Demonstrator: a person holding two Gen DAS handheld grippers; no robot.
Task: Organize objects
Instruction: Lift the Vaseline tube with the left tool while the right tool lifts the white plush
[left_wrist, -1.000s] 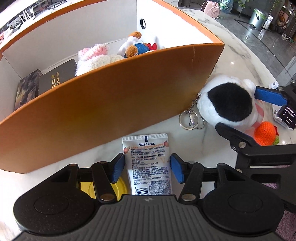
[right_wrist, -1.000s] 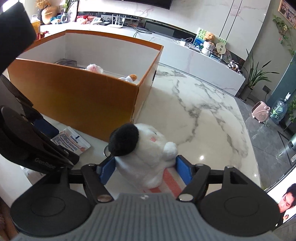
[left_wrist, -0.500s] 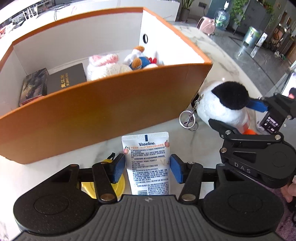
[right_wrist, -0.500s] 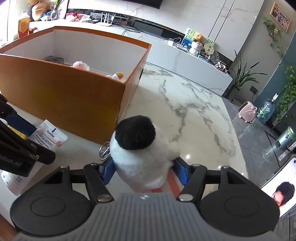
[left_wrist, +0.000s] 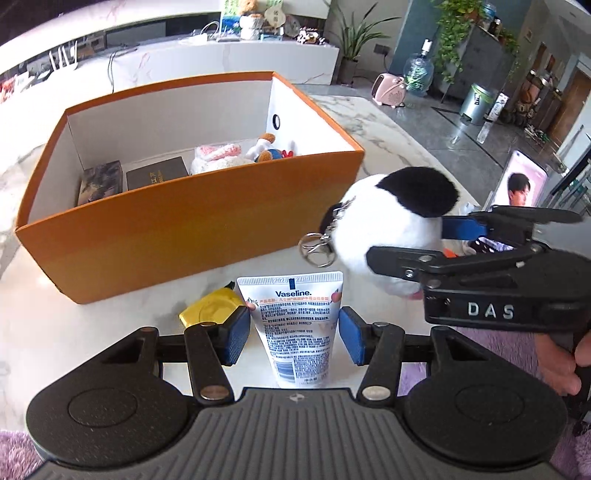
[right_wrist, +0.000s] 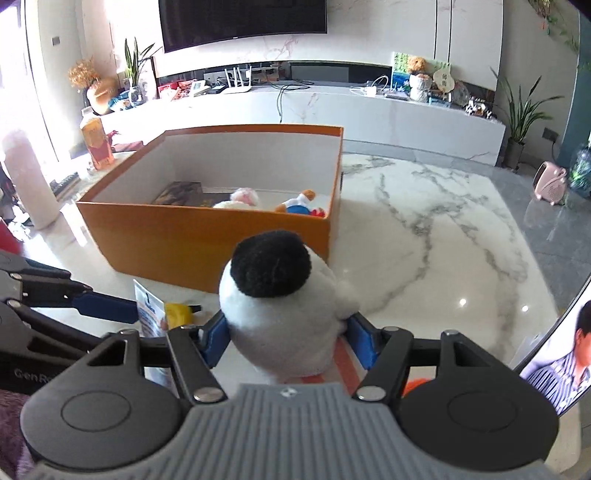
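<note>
Left gripper (left_wrist: 294, 330) sits low and near, blue pads clamped against the sides of the Vaseline tube (left_wrist: 295, 325). Right gripper (right_wrist: 291, 341) is raised alongside on the right, squeezing the plush toy (right_wrist: 280, 306) between its pads.

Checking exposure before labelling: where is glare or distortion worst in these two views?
Right wrist view: window light blows out the left edge, with glare spots on the marble table. Left wrist view: even light, Vaseline tube print sharp, orange box edges bowed by fisheye.
</note>
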